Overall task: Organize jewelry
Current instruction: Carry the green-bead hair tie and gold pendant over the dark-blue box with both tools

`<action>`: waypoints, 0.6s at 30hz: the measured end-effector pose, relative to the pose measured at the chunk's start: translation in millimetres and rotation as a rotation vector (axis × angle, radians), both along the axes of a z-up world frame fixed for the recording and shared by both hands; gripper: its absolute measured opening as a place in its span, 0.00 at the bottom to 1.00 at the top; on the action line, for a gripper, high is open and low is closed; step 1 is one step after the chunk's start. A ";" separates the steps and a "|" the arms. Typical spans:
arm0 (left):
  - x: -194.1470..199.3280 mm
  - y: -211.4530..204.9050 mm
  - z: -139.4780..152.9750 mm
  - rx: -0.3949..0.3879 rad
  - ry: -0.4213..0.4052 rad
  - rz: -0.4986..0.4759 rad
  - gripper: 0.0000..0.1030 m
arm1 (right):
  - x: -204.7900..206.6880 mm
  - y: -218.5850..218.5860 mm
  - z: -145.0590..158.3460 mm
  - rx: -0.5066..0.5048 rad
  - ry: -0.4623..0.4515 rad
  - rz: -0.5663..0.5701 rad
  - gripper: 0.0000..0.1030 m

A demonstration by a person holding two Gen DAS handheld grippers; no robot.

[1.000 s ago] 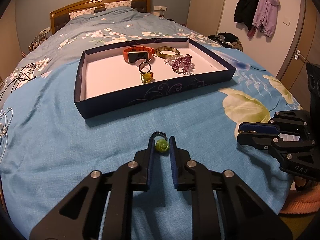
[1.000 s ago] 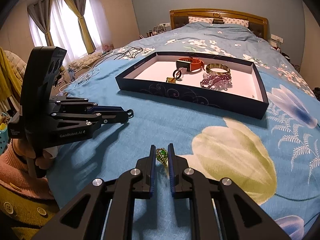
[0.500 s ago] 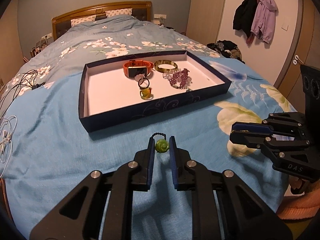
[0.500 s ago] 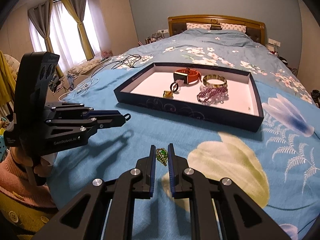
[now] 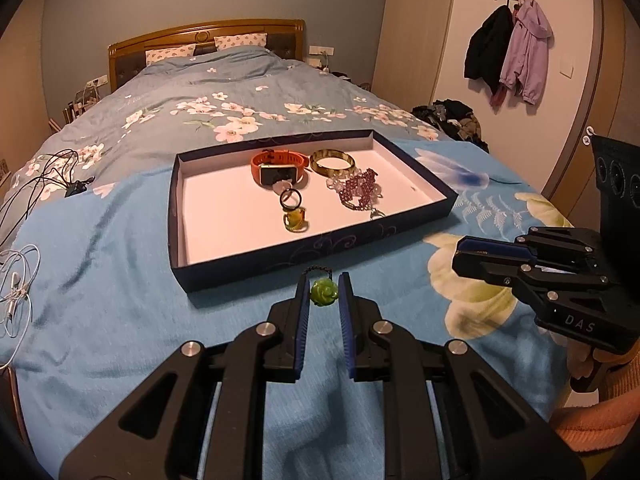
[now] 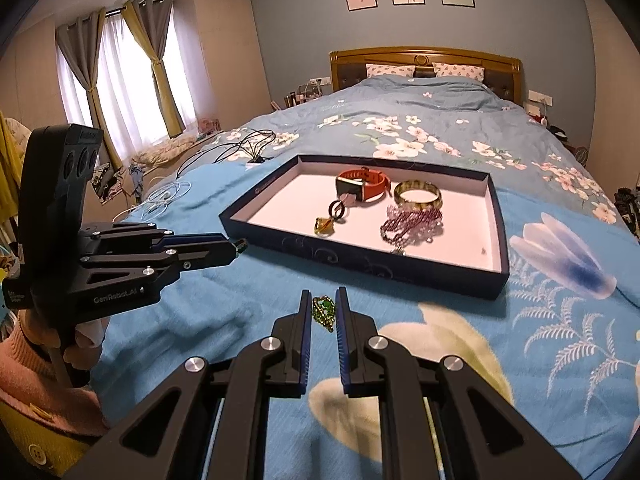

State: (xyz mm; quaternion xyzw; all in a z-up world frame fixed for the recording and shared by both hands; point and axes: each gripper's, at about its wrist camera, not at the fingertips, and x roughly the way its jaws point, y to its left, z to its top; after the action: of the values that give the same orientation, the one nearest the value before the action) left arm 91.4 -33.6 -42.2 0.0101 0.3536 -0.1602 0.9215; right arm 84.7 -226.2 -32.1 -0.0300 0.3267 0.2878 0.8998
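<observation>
1. Two grippers are up over the blue floral bedspread, and each of yours carries one small piece.
2. Your left gripper has its jaws drawn in narrow, pinching a green rose-shaped bead between the blue pads near the tips; a short dark beaded strand arches just beyond it.
3. Your right gripper is likewise nearly closed, its pads pressing both sides of a green-and-gold ornament that hangs a little below the tips.
4. Both grippers sit in front of the near wall of the dark blue tray, with the left one close to that wall.
5. Inside the tray you have an orange smartwatch toward the back, an amber-green bangle just beside it, a purple bead bracelet in front of the bangle, a black ring and a yellow-green stone ring nearer the front.
6. From the right wrist view, your left gripper appears side-on; its tip lies close to the tray's left corner.
7. White cables lie on the bedspread, well apart from the tray.
</observation>
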 end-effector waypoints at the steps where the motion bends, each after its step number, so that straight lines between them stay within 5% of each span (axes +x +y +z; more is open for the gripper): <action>1: 0.8 0.4 1.2 -0.002 -0.002 0.000 0.14 | 1.0 -0.5 1.1 -0.001 -0.003 -0.001 0.10; 18: 17.4 -3.8 18.2 -0.002 -0.047 -0.004 0.14 | 28.4 -2.6 19.8 0.013 -0.052 -0.009 0.10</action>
State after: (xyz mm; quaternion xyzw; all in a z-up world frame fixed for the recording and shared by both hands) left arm 108.8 -37.4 -24.0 0.0138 0.3316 -0.1620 0.9293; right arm 113.1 -228.7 -12.3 -0.0301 0.3012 0.2850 0.9095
